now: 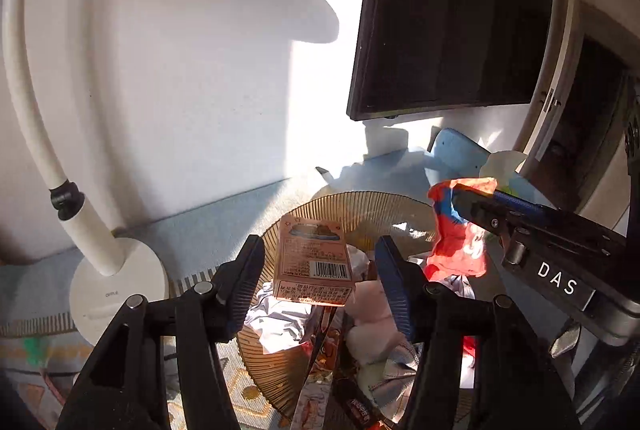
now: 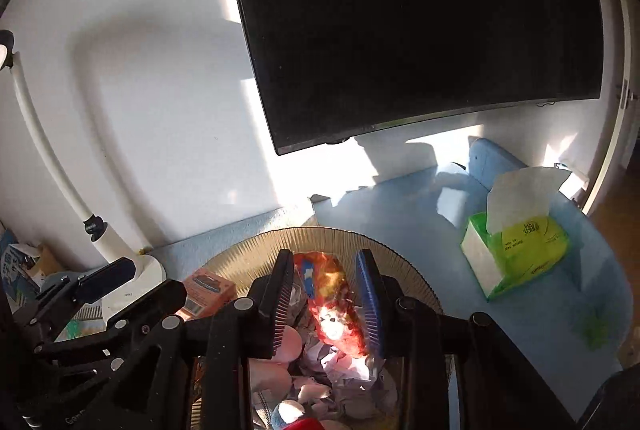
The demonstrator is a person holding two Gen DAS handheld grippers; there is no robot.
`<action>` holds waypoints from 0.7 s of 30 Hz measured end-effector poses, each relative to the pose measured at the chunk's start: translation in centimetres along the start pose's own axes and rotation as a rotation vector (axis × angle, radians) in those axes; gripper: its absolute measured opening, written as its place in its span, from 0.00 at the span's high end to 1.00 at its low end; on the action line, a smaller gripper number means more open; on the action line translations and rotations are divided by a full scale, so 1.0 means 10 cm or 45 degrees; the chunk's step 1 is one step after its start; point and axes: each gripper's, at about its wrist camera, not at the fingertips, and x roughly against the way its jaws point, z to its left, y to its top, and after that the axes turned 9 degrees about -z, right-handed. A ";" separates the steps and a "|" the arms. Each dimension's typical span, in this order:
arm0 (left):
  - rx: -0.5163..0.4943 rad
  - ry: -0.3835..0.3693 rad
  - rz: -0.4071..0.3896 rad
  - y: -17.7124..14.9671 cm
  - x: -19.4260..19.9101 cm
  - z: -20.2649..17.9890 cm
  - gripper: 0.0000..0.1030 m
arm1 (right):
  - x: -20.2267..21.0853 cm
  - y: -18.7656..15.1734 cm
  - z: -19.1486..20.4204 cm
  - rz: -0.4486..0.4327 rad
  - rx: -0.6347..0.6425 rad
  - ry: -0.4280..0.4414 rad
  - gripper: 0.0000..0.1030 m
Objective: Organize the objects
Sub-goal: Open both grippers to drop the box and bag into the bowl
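My left gripper is open above an amber ribbed glass bowl. A small orange carton with a barcode sits tilted between its fingers, touching neither pad clearly. My right gripper is shut on a red and blue snack packet and holds it over the same bowl. The packet also shows at the right in the left wrist view, pinched by the right gripper's fingertips. The bowl holds crumpled paper, wrappers and a pink soft thing.
A white desk lamp stands left of the bowl. A dark monitor hangs on the wall above. A green tissue box and a light blue object lie on the blue mat at the right.
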 end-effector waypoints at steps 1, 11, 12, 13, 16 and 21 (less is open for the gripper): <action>0.009 -0.002 -0.009 0.02 0.01 0.00 0.32 | 0.02 0.00 -0.04 0.001 -0.018 0.002 0.70; 0.016 0.046 -0.102 0.02 0.71 0.23 0.32 | 0.63 -0.20 0.15 -0.030 -0.008 0.108 0.60; 0.013 0.053 -0.119 0.01 0.84 0.26 0.32 | 0.72 -0.22 0.23 -0.039 0.002 0.142 0.54; 0.008 0.062 -0.135 -0.01 0.98 0.30 0.32 | 0.82 -0.23 0.30 -0.049 0.013 0.175 0.46; 0.007 0.111 -0.187 -0.10 1.41 0.43 0.32 | 1.14 -0.34 0.58 -0.098 0.059 0.275 0.29; 0.125 0.198 -0.234 -0.48 2.06 0.88 0.19 | 1.36 -0.79 1.04 -0.059 0.108 0.434 0.01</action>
